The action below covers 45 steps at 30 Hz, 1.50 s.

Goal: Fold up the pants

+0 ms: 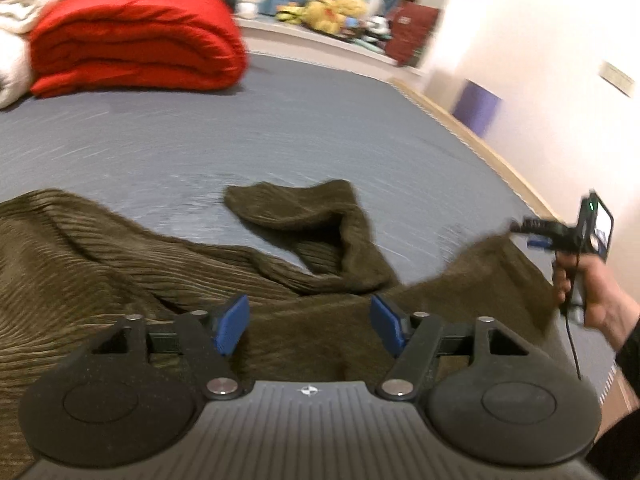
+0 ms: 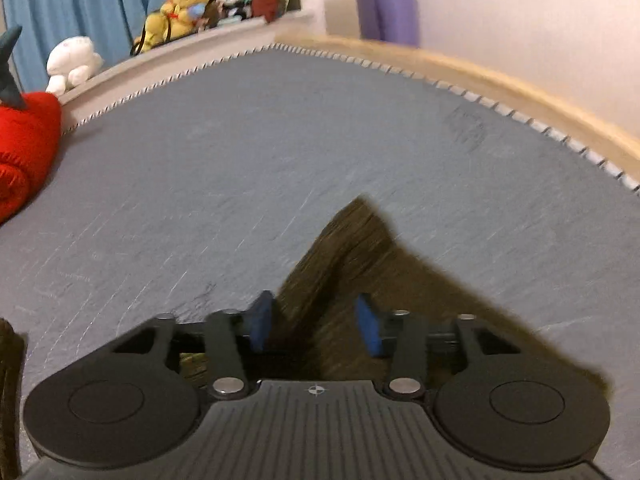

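Observation:
Olive-brown corduroy pants [image 1: 100, 264] lie crumpled on the grey bed sheet [image 1: 280, 128], with one leg end [image 1: 304, 216] folded back toward the middle. My left gripper [image 1: 309, 322] hovers over the middle of the pants, blue pads wide apart and pressing on nothing. At the right edge of the left wrist view, a hand [image 1: 600, 292] holds my right gripper [image 1: 520, 226] at a raised corner of the cloth. In the right wrist view that corner [image 2: 352, 248] peaks up between the pads of the right gripper [image 2: 314, 322], blurred, with the jaws apart and not clamping it.
A folded red blanket [image 1: 136, 44] and white bedding [image 1: 20, 4] sit at the back left of the bed. Stuffed toys [image 2: 180, 8] line a ledge behind the bed. A wooden bed edge [image 2: 520, 84] and a wall run along the right, with a purple object [image 2: 386, 10] beside it.

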Each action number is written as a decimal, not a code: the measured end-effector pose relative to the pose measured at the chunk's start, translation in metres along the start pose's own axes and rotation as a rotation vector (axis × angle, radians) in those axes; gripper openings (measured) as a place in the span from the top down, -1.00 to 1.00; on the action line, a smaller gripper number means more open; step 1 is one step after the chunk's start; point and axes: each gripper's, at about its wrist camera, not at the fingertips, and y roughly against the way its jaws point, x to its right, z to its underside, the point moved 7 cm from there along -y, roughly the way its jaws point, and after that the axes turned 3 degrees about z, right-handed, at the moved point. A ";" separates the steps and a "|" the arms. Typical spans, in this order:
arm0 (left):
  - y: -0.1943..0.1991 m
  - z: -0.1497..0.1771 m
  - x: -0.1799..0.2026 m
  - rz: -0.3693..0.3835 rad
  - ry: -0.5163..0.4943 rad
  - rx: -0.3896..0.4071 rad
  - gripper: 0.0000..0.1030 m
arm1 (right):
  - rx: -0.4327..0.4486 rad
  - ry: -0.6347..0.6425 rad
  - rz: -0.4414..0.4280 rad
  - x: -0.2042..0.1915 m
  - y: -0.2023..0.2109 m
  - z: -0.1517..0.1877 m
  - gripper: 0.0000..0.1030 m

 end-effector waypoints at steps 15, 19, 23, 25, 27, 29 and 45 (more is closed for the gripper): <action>-0.042 0.113 0.096 0.205 -0.427 -0.321 -0.19 | -0.246 -0.143 0.125 0.156 0.034 0.059 -0.44; -0.056 0.139 0.098 0.183 -0.549 -0.368 -0.29 | -0.240 -0.097 0.103 0.151 0.036 0.069 -0.25; -0.055 0.130 0.091 0.112 -0.555 -0.343 0.79 | -0.234 -0.071 0.038 0.143 0.041 0.063 0.58; -0.047 0.116 0.084 0.140 -0.503 -0.337 0.85 | -0.211 -0.093 0.035 0.146 0.050 0.054 0.63; -0.028 0.106 0.087 0.177 -0.533 -0.304 0.86 | -0.163 -0.135 0.028 0.148 0.064 0.039 0.66; -0.005 0.100 0.095 0.250 -0.553 -0.289 0.86 | -0.115 -0.185 0.029 0.152 0.085 0.024 0.68; 0.014 0.064 0.011 0.278 -0.317 -0.250 0.50 | -0.059 -0.172 0.171 0.146 0.116 0.026 0.02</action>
